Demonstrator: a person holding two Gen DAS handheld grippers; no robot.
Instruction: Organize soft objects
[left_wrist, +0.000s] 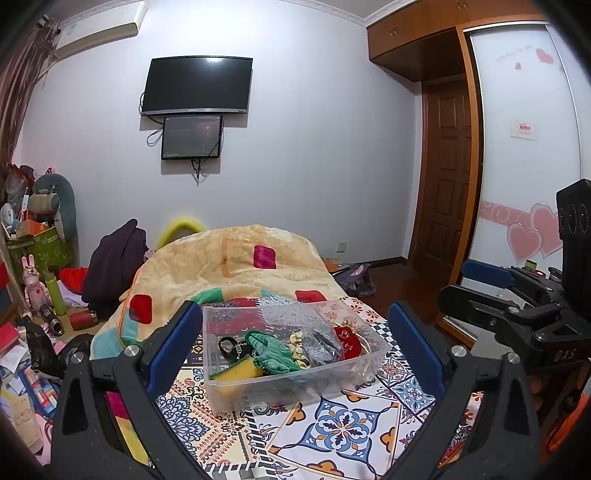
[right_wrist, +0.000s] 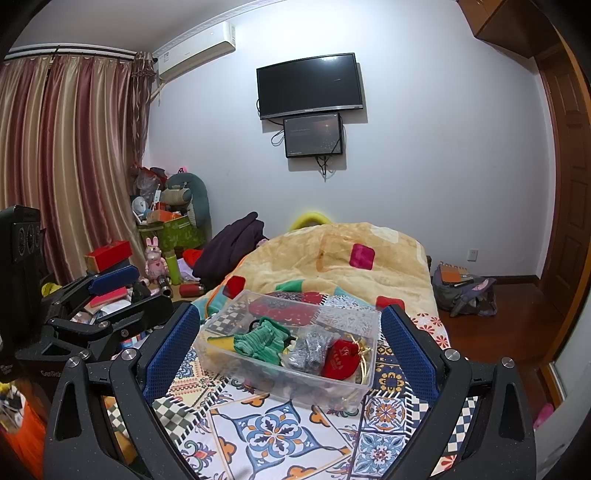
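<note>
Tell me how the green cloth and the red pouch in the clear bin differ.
The green cloth is ribbed and crumpled, spread loosely; the red pouch is smooth, plump and compact. The cloth is plain, while the pouch bears a pale emblem and a gold tie. The cloth lies toward the bin's left side, partly over a yellow sponge; the pouch lies at the right end. Both are soft and sit inside the bin.

Left gripper (left_wrist: 295, 354): matte black, speckled frame with triangular cut-outs, round silver screws at the finger pivots, and ribbed blue pads (left_wrist: 173, 347) lining both fingers. Right gripper (right_wrist: 291, 350): identical build, its blue pads (right_wrist: 406, 354) finely dotted; faint white lettering marks its black body.
</note>
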